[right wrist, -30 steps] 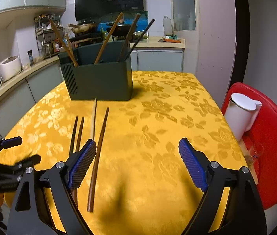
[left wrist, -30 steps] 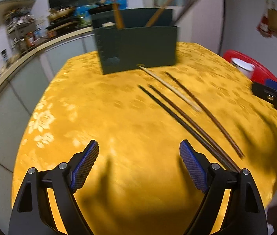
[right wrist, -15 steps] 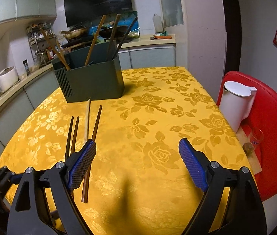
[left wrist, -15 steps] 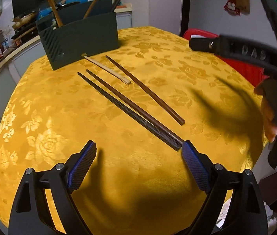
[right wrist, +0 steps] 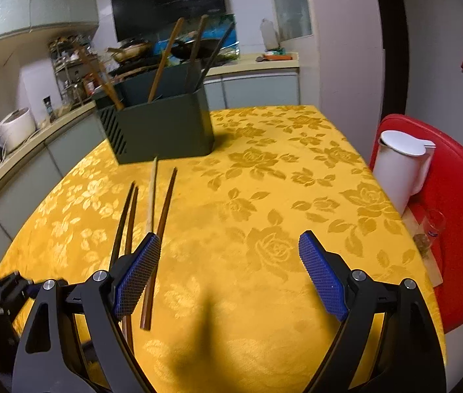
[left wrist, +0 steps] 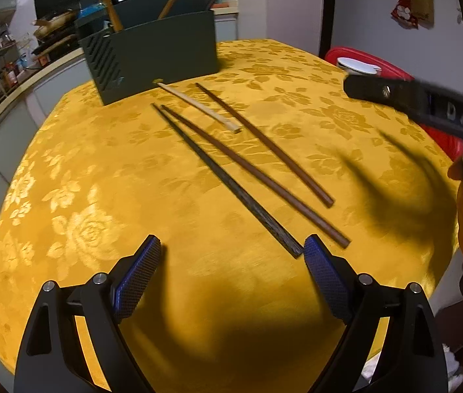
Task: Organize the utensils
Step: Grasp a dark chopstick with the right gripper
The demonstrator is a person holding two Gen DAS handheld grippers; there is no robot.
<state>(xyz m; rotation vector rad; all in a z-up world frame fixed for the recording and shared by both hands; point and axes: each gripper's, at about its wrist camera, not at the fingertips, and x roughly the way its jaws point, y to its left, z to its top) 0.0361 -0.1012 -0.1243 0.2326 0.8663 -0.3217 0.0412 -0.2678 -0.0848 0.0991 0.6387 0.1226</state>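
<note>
Several chopsticks lie on the yellow tablecloth: a black one, two dark brown ones and a short pale one. They also show in the right wrist view. A dark green utensil holder stands behind them with several utensils upright in it. My left gripper is open and empty, just short of the black chopstick's near end. My right gripper is open and empty, right of the chopsticks; its left finger overlaps the brown one.
A white lidded jug stands on a red stool right of the table. A kitchen counter with a rice cooker runs along the left. The right gripper's body shows at the right of the left wrist view.
My left gripper has swung right and closer to the chopsticks' near ends. My right gripper has drawn back and lifted a little. Both stay open.
</note>
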